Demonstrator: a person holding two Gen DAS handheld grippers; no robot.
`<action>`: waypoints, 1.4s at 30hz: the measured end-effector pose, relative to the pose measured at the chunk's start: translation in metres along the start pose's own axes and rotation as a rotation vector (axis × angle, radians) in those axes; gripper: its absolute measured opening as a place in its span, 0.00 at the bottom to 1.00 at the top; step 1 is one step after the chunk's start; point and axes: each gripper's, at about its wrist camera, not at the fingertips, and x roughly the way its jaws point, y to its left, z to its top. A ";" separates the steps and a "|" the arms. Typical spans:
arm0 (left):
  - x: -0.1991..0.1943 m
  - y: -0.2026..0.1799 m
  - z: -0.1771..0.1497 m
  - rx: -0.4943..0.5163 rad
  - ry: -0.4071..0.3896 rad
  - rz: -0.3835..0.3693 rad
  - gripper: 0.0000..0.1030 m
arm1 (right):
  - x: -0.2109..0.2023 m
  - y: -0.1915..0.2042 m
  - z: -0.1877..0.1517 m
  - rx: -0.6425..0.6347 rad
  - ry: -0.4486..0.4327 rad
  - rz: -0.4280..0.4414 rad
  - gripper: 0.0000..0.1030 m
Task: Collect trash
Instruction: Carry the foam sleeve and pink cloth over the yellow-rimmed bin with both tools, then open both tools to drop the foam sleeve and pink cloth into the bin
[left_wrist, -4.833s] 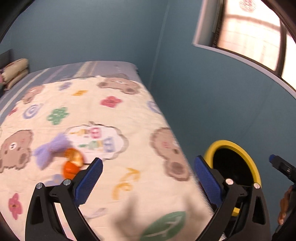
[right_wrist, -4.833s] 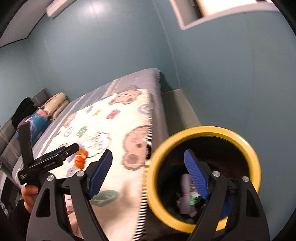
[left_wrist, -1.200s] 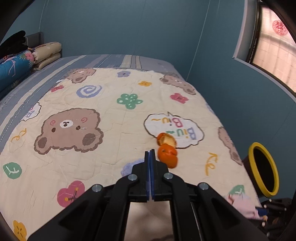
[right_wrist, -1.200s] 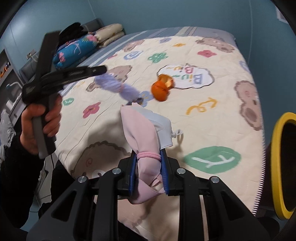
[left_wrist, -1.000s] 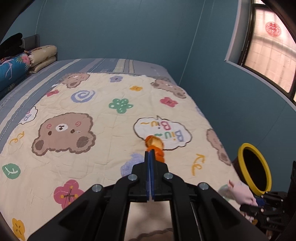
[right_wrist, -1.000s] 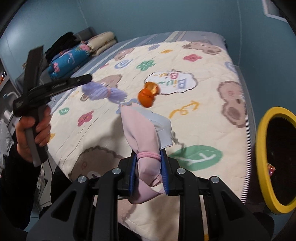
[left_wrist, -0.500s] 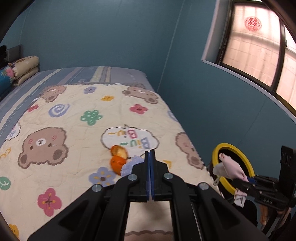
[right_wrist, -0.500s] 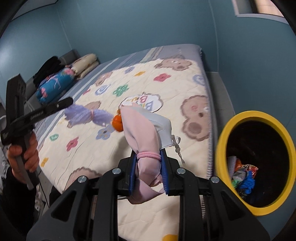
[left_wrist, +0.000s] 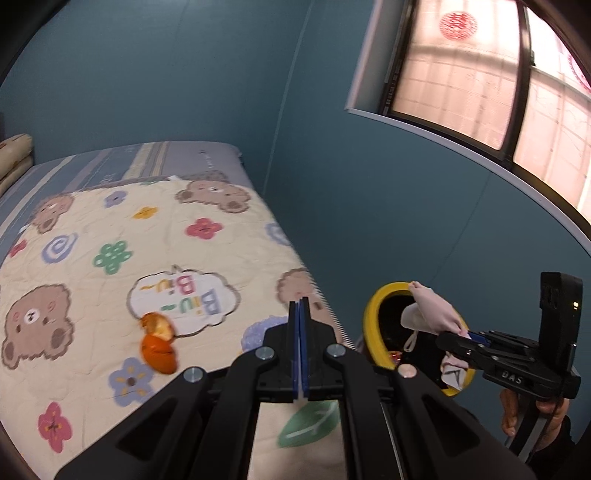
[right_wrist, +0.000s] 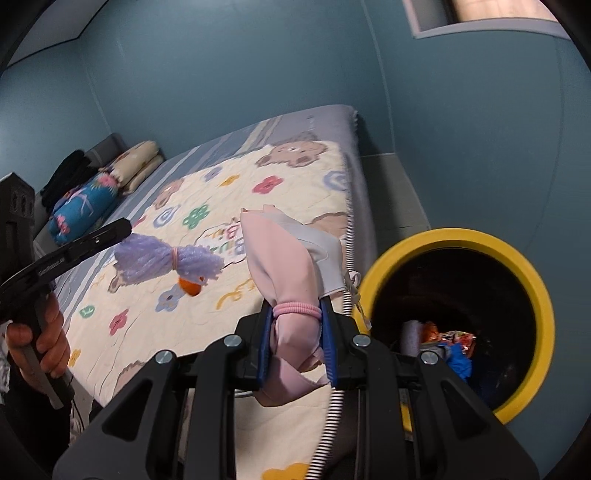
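Note:
My right gripper (right_wrist: 296, 314) is shut on a pink cloth bundle (right_wrist: 286, 266) tied with a pink band, held beside the yellow-rimmed black bin (right_wrist: 532, 291). In the left wrist view the bundle (left_wrist: 434, 308) hangs over the bin (left_wrist: 373, 325). My left gripper (left_wrist: 299, 308) is shut on a purple yarn bundle (right_wrist: 162, 260), which shows only as a purple edge (left_wrist: 255, 332) beside its fingers. Orange peel pieces (left_wrist: 159, 347) lie on the quilt.
The bed carries a cream bear-and-flower quilt (left_wrist: 110, 258); pillows (right_wrist: 136, 166) lie at its far end. The bin holds wrappers and other trash (right_wrist: 443, 341). Blue walls and a window (left_wrist: 480, 74) close the right side.
Both grippers have swung right from over the bed toward the bin. The pink bundle now hangs at the bin's rim, and the purple yarn is carried along in the left gripper.

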 end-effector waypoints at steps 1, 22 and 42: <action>0.003 -0.006 0.002 0.007 -0.002 -0.009 0.01 | -0.001 -0.004 0.000 0.008 -0.003 -0.006 0.22; 0.086 -0.116 0.020 0.106 0.060 -0.192 0.01 | -0.026 -0.109 0.016 0.165 -0.078 -0.151 0.22; 0.158 -0.164 -0.014 0.111 0.194 -0.210 0.01 | 0.005 -0.168 -0.001 0.289 -0.028 -0.229 0.26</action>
